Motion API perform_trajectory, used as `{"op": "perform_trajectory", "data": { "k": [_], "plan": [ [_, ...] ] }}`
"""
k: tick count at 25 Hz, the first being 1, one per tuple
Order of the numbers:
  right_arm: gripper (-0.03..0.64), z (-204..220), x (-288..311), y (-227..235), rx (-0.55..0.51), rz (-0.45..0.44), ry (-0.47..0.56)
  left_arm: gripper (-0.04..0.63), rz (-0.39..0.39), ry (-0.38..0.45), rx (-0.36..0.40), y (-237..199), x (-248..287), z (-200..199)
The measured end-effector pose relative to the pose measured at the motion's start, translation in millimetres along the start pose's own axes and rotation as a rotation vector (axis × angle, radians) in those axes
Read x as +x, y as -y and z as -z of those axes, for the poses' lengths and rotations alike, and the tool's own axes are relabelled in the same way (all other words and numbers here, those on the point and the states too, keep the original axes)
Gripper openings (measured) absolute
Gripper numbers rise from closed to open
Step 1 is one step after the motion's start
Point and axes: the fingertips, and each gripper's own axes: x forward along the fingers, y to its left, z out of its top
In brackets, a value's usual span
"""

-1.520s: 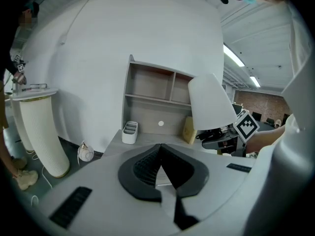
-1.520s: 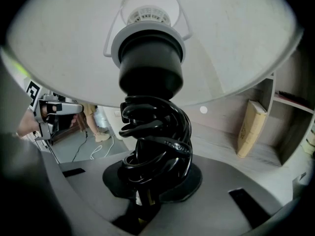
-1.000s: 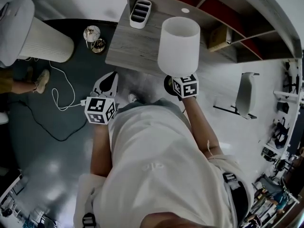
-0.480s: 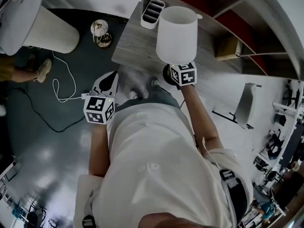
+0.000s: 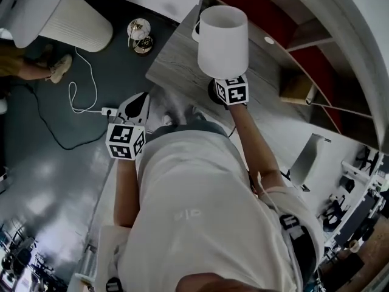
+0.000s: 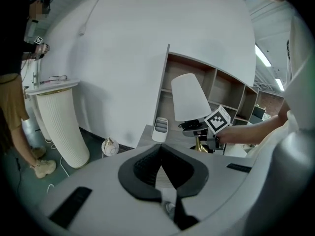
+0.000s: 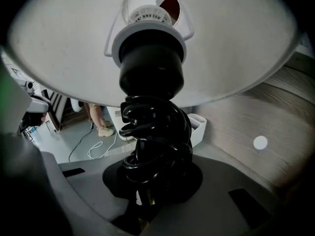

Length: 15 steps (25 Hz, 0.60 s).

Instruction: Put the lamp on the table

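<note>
The lamp has a white shade [image 5: 223, 38], a black cord coiled round its brass stem [image 7: 155, 132] and a dark round base [image 5: 213, 93]. My right gripper [image 5: 230, 90] is shut on that stem just under the shade and holds the lamp upright over the near part of the grey wooden table [image 5: 182, 66]. Whether the base touches the tabletop I cannot tell. In the left gripper view the lamp [image 6: 189, 98] and right gripper [image 6: 198, 127] show beyond the table's edge. My left gripper [image 5: 135, 109] hangs over the floor beside the table, its jaws shut and nothing between them.
A white slotted tray [image 6: 161, 129] sits at the table's far end. Open shelves [image 5: 298, 53] run behind the table. On the dark floor to the left are a white ribbed column [image 5: 76, 18], a small globe ornament [image 5: 139, 31], a cable [image 5: 76, 99] and a person's feet [image 5: 58, 69].
My right gripper has carried the lamp further away from me, over the table. The left gripper has shifted a little along the table's side.
</note>
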Motion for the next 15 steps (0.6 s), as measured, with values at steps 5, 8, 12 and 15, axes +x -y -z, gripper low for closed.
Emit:
{"op": "perform_trajectory", "data": {
  "k": [5, 8, 12, 15],
  "plan": [
    [0.077, -12.1, 28.7, 4.8, -0.053, -0.054, -0.007, 0.015, -0.064, -0.009, -0.032, -6.3, 2.4, 0.7],
    [0.077, -16.6, 44.0, 5.4, -0.079, -0.085, -0.009, 0.015, -0.097, -0.017, -0.050, -8.8, 3.0, 3.0],
    [0.077, -20.2, 62.3, 5.5, -0.115, -0.121, -0.012, 0.015, -0.134, -0.023, -0.067, -10.5, 2.8, 4.2],
    [0.077, -23.7, 74.3, 4.2, -0.138, -0.140, -0.013, 0.015, -0.159, -0.030, -0.079, -12.3, 0.1, 5.9]
  ]
}}
